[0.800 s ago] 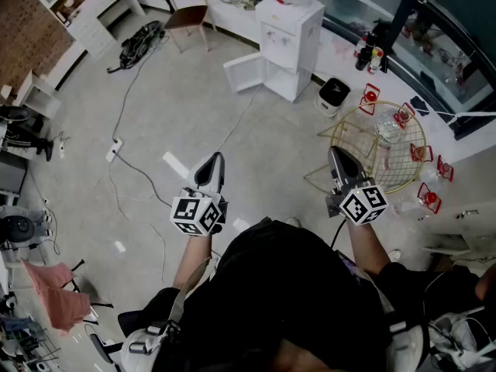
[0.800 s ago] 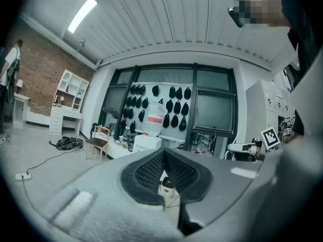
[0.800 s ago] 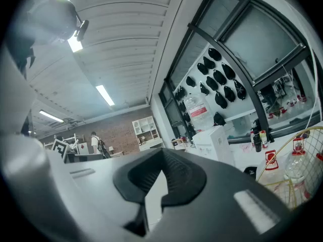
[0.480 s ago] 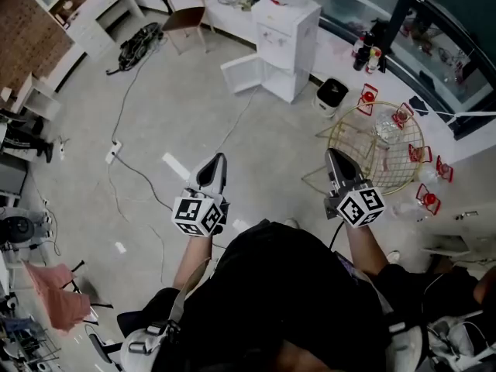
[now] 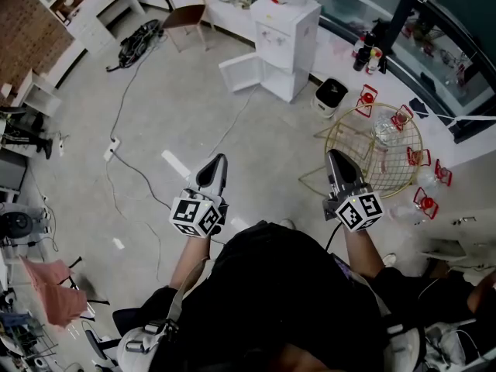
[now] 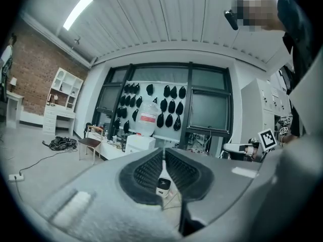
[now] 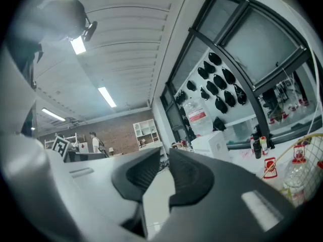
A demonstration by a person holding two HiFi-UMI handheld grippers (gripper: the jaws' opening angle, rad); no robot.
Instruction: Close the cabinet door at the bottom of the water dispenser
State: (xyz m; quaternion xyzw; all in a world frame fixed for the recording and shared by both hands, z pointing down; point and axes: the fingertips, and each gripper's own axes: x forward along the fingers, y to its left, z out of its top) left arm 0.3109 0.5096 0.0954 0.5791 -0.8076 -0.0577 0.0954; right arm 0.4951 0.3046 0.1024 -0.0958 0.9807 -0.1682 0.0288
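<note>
The white water dispenser [image 5: 285, 43] stands at the far side of the room with a large bottle on top. Its bottom cabinet door [image 5: 239, 72] hangs wide open to the left. Both grippers are held level over the floor, well short of it. My left gripper [image 5: 219, 160] is shut with nothing in it, and so is my right gripper [image 5: 333, 155]. In the left gripper view the shut left gripper [image 6: 163, 153] points toward the dispenser [image 6: 140, 143]. In the right gripper view the empty right gripper [image 7: 166, 153] has the dispenser [image 7: 214, 145] just to its right.
A gold wire table [image 5: 387, 169] with red-tagged bottles stands close on the right. A small white bin [image 5: 332, 95] sits right of the dispenser. A cable [image 5: 136, 173] and power strip [image 5: 112, 147] cross the floor on the left. A chair [image 5: 186, 18] stands beyond.
Both grippers stay shut and have hardly moved. The head view has shifted slightly, so the dispenser and the wire table sit a little further left.
</note>
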